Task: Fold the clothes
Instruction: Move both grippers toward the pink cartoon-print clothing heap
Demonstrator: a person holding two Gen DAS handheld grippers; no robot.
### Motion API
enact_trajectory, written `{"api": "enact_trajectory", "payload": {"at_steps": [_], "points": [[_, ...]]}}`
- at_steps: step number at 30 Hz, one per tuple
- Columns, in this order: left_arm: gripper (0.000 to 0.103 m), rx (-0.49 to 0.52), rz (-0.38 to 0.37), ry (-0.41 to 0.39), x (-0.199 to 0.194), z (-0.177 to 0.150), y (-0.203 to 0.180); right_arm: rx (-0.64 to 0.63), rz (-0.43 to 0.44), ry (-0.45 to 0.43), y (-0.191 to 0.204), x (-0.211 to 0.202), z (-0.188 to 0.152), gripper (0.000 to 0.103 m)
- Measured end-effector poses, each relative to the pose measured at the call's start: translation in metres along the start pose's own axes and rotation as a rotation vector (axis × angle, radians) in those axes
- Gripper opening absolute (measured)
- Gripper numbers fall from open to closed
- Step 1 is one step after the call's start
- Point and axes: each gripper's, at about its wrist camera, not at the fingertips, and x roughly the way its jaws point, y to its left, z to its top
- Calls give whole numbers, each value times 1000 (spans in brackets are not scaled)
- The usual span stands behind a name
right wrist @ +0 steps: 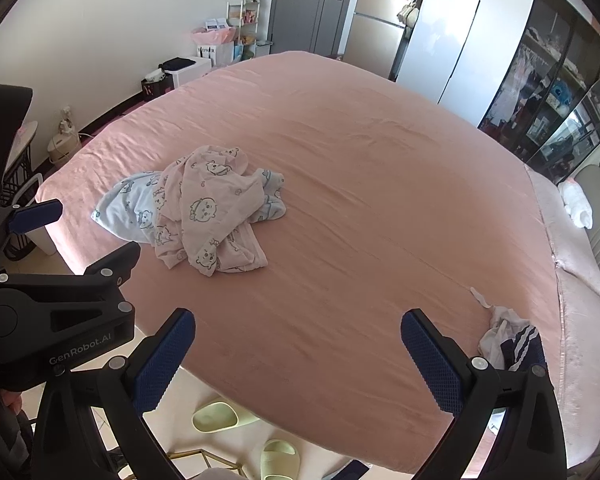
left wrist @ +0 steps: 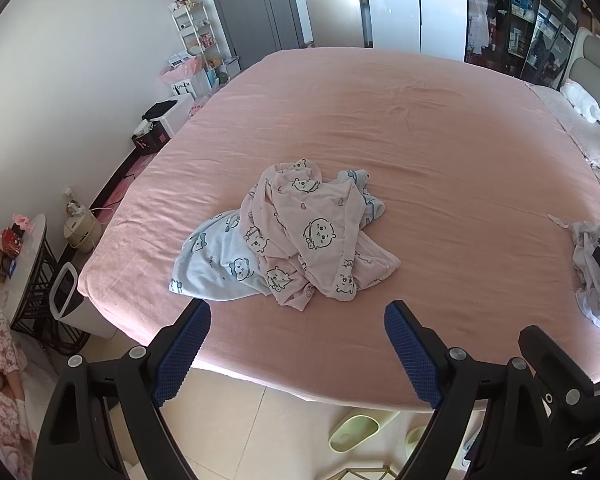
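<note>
A crumpled pile lies on the pink bed: a pink cartoon-print garment on top of a pale blue printed one. My left gripper hovers open over the near bed edge, just short of the pile, nothing between its blue pads. My right gripper is also open and empty above the near edge, with the pile ahead to its left. The left gripper shows at the left of the right wrist view.
A second heap of white and navy clothes lies near the bed's right side. Green slippers sit on the tiled floor below the edge. A side table and shelves stand left; wardrobes behind.
</note>
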Motion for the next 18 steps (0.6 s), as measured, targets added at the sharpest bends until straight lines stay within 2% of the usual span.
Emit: {"api": "enact_trajectory", "payload": {"at_steps": [4,18], "points": [[89,-11,-5,18,7,1,3,-11,13,-2,2,5,3,103],[89,-94,69,63,35,6,25,-87,43,-23,23,38,27,103]]}}
